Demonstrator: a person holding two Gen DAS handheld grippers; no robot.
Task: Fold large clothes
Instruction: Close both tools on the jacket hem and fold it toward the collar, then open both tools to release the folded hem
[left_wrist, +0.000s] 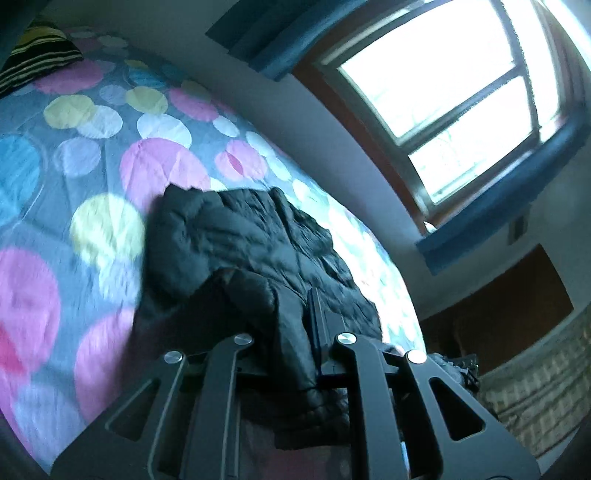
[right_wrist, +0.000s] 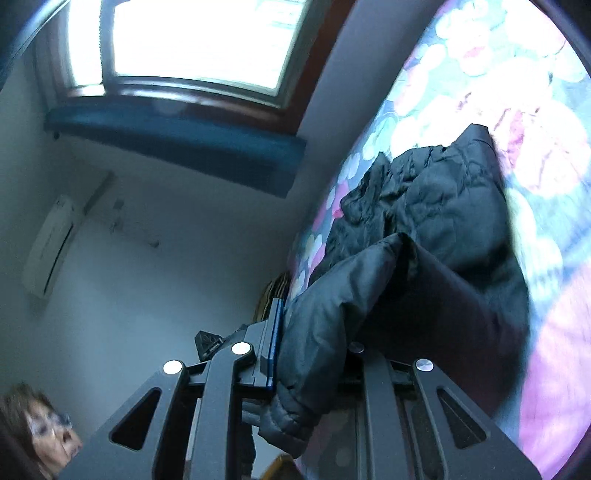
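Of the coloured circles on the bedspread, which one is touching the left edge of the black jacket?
The pale yellow circle on the bedspread: the black jacket overlaps its right side, while the other yellow circles sit farther up the bed.

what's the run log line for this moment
step: fold | left gripper: shut on jacket | right gripper: shut on jacket | jacket: on bed

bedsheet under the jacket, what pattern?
Grey bedsheet with big pink, yellow, blue and white circles. Left wrist view shows it best.
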